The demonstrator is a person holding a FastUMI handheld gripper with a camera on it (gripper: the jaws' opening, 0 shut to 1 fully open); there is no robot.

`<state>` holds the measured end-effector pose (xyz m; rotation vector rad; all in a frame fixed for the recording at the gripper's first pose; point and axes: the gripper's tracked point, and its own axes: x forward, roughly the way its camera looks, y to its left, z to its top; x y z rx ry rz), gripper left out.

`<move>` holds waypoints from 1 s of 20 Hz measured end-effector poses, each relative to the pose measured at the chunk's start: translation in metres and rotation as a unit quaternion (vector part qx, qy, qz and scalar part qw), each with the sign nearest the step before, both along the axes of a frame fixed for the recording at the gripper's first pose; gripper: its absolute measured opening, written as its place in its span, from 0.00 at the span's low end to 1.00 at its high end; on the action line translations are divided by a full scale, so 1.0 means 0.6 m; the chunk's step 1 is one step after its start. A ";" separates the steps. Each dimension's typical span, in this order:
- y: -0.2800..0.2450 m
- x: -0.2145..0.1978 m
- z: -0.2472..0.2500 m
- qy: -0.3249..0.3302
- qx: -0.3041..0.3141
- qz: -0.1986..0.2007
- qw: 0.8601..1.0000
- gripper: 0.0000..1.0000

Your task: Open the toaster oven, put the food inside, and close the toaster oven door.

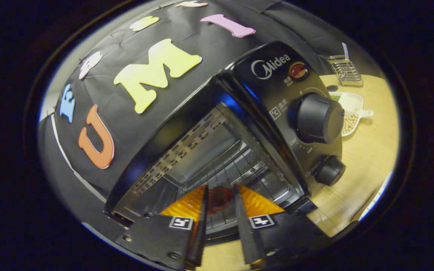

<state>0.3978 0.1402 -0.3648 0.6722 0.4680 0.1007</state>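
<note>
We see the gripper [220,197] pinching one dark reddish piece of food [219,199] between its two fingers [187,205], at the mouth of the open toaster oven [209,150]; the wire rack [236,165] lies just beyond, toward 12 o'clock. We judge the food soft and light — it likely dents under pressure, so a gentle hold at its sides, as now, suits it. The oven body looks rigid and heavy. On its control panel, at 2 o'clock from the fingers, we count two knobs [318,117] and one red lamp [298,71]. Farther toward 2 o'clock, on the wooden table [367,158], stand one white dish of beans [350,120] and one wire holder [346,69] — both well apart from the oven
</note>
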 end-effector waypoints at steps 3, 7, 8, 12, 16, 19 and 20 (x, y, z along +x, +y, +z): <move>0.007 -0.029 0.004 0.008 -0.043 0.026 0.999 0.69; 0.019 -0.098 0.050 -0.025 -0.123 0.065 0.990 0.92; 0.022 -0.123 0.065 -0.035 -0.134 0.074 0.988 0.94; 0.022 -0.220 0.125 -0.090 -0.215 0.088 0.968 0.98; 0.018 -0.298 0.129 -0.089 -0.271 0.097 0.953 0.98; 0.011 -0.342 0.082 -0.052 -0.298 0.110 0.947 0.98; 0.014 -0.355 0.061 -0.041 -0.303 0.120 0.945 0.99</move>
